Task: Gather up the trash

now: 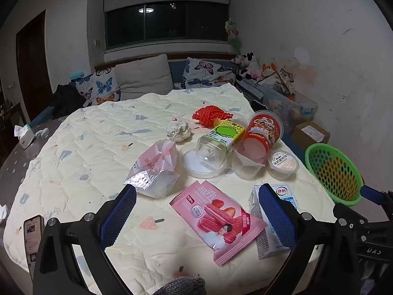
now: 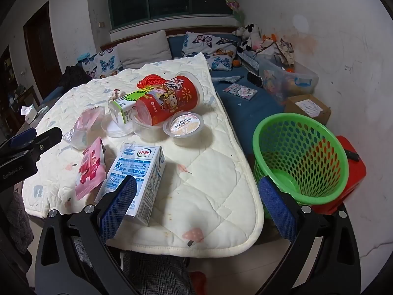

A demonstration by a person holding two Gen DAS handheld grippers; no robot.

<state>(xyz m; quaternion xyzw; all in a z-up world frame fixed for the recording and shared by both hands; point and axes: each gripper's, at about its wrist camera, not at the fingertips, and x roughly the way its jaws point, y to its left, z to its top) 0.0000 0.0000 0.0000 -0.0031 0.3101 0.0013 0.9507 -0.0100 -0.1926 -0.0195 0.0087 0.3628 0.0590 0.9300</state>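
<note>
Quilted table (image 2: 208, 196) edge beside green basket (image 2: 299, 157), both grippers' fingers (image 1: 277, 218) apart, empty

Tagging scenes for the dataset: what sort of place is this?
Most likely a room in a home, a living room or bedroom. A daybed with butterfly pillows and plush toys sits under the window; snack trash lies on a quilt-covered table.

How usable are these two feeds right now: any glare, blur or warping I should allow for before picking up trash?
Left wrist view: sharp in the middle, the pink wafer packet readable; dark fisheye corners; the ceiling lamp mirrors in the window; glints on the foil bag. Right wrist view: equally sharp, milk carton print legible; the green basket bulges near the edge; dim room, soft shadows.
</note>
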